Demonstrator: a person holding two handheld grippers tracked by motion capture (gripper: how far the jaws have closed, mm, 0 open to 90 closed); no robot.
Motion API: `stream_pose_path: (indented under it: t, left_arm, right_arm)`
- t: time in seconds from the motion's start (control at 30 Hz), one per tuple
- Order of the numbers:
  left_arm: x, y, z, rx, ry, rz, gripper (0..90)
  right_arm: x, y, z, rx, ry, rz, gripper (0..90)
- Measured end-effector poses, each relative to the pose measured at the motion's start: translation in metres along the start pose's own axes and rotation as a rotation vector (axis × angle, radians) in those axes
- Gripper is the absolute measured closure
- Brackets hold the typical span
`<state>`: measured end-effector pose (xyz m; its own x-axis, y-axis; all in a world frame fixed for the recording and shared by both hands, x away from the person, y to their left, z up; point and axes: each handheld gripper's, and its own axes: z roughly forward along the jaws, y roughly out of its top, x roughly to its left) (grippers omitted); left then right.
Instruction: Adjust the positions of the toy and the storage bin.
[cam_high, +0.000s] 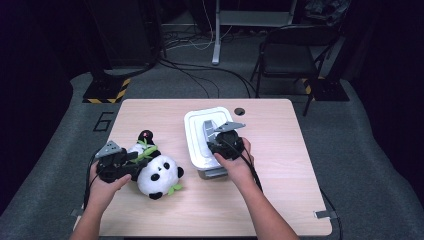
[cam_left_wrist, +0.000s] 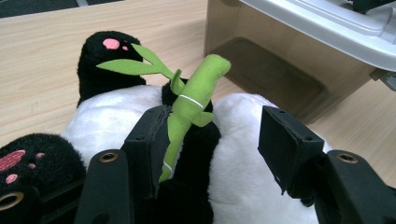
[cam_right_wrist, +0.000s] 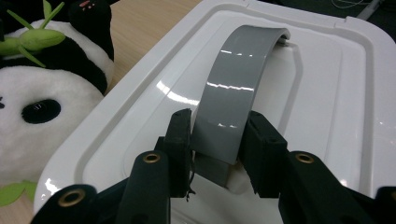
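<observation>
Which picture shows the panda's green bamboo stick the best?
The left gripper view: the bamboo stick lies close up across the panda, with its leaves and white stripe clear. The high view shows it as small green bits. The right gripper view catches it in the top left corner.

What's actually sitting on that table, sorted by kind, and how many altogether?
Plush panda toys: 1, the panda, with green felt bamboo on it
Lidded plastic boxes: 1, the white-lidded box with a grey handle
Handheld grippers: 2, the left gripper and the right gripper
Total: 4
</observation>
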<state>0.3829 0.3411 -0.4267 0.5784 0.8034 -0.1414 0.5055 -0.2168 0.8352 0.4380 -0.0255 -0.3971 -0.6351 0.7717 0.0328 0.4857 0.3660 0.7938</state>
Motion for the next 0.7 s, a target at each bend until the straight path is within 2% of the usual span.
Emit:
stream_pose_path:
  t: [0.1, 0.37, 0.7]
  left_arm:
    - [0.001, 0.0, 0.0, -0.002, 0.003, -0.006, 42.5]
    - [0.005, 0.0, 0.001, -0.01, 0.013, -0.016, 42.3]
    - [0.007, 0.002, 0.005, 0.003, 0.006, -0.019, 42.3]
  right_arm:
    - [0.0, -0.002, -0.004, 0.007, 0.027, 0.025, 65.3]
    - [0.003, -0.014, -0.018, 0.007, 0.07, -0.025, 65.3]
    - [0.009, -0.038, -0.048, -0.001, 0.098, -0.031, 65.5]
